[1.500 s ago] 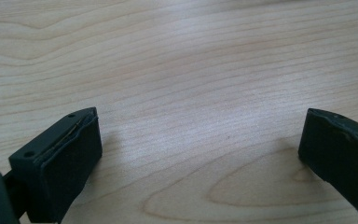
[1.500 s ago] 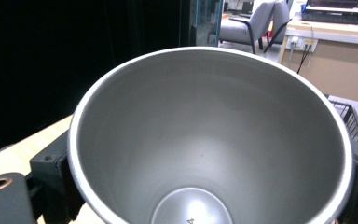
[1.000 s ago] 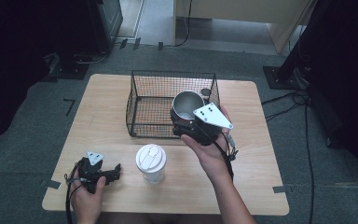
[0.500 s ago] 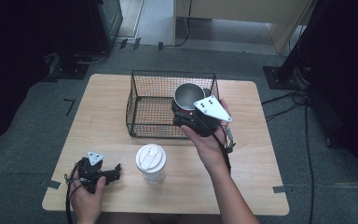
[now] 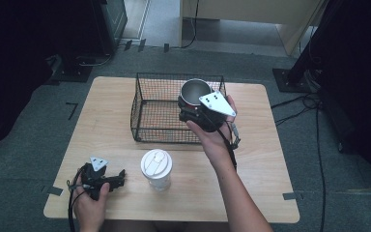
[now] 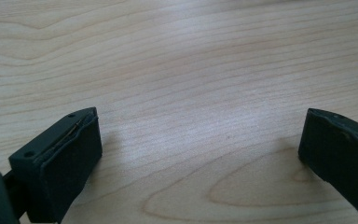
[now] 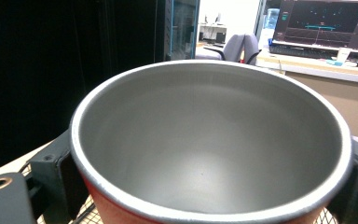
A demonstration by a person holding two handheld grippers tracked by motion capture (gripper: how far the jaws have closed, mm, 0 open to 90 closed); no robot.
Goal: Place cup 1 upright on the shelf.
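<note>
A red metal cup (image 5: 195, 91) with a grey inside hangs upright over the right part of the black wire basket (image 5: 145, 131). My right gripper (image 5: 189, 104) is shut on it. In the right gripper view the cup (image 7: 209, 149) sits between the two black fingers (image 7: 56, 172), its rim close to the camera. My left gripper (image 5: 121, 175) rests on the table near the front left corner. In the left gripper view its jaws stand wide apart over bare wood, so the left gripper (image 6: 200, 149) is open with nothing between its fingers.
A white cup with a lid (image 5: 156, 166) stands on the wooden table (image 5: 270, 183) in front of the basket, between the two hands. The basket's inside looks empty. Dark floor, cables and stands surround the table.
My right hand has carried the red cup away from the person, from the basket's near wall to above its far right part. The left gripper has stayed put.
</note>
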